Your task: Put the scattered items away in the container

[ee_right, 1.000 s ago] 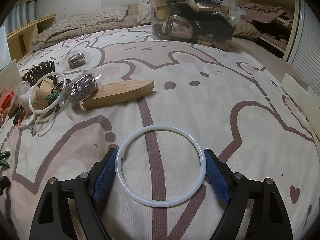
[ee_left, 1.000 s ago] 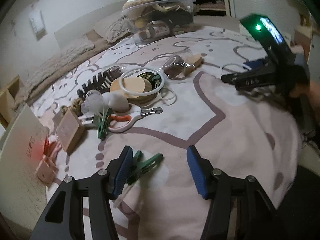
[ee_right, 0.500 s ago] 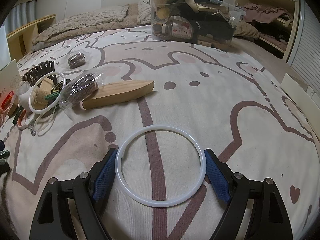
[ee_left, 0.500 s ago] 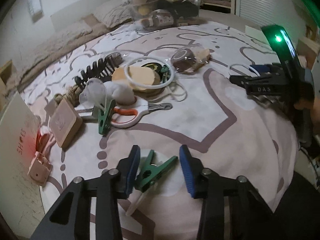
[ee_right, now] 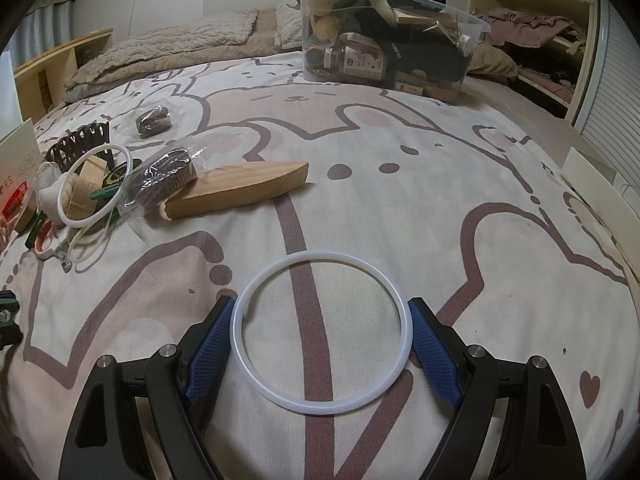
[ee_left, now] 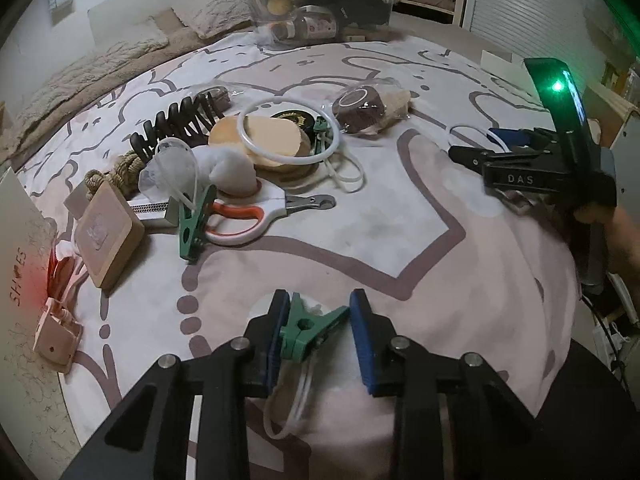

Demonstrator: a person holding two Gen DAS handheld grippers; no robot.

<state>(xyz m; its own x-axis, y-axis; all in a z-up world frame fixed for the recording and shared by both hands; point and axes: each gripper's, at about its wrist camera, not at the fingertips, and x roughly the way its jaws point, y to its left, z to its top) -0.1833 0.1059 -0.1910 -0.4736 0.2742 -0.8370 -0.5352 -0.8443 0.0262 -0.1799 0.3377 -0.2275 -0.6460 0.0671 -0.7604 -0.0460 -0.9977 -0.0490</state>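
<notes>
Pale pink bedcover (ee_right: pixel 400 200) printed with brown-outlined cartoon animals spreads under everything, and at its far end stands the clear plastic container (ee_right: pixel 384 36), already heaped with a bottle, dark cloth and boxes.

Nearer, on the cover's left part, lies the scatter. A wooden boat-shaped block (ee_right: pixel 240 190) rests just beside a bagged brown crocheted piece (ee_right: pixel 166 180). Beyond these are a black claw hair clip (ee_left: pixel 176 124), a wooden disc (ee_left: pixel 264 142) with a white ring (ee_left: pixel 288 128) lying over it, white-and-orange nail clippers (ee_left: pixel 256 216), a square wooden block (ee_left: pixel 110 236) and a green clothespin (ee_left: pixel 194 224) tilted against the clippers.

The right gripper (ee_right: pixel 320 344) stands wide, its blue pads set against the outer rim of a large white ring (ee_right: pixel 320 332) on either side. The ring lies flat on the cover, well apart from the container.

The left gripper (ee_left: pixel 318 340) is narrow, its jaws closing on a second green clothespin (ee_left: pixel 310 326). The left pad touches the pin's handle end; the right pad meets the pin's far tip. A loop of clear tubing (ee_left: pixel 292 404) trails from the pin toward the camera. This pin lies apart from the rest of the scatter and far from the container.
</notes>
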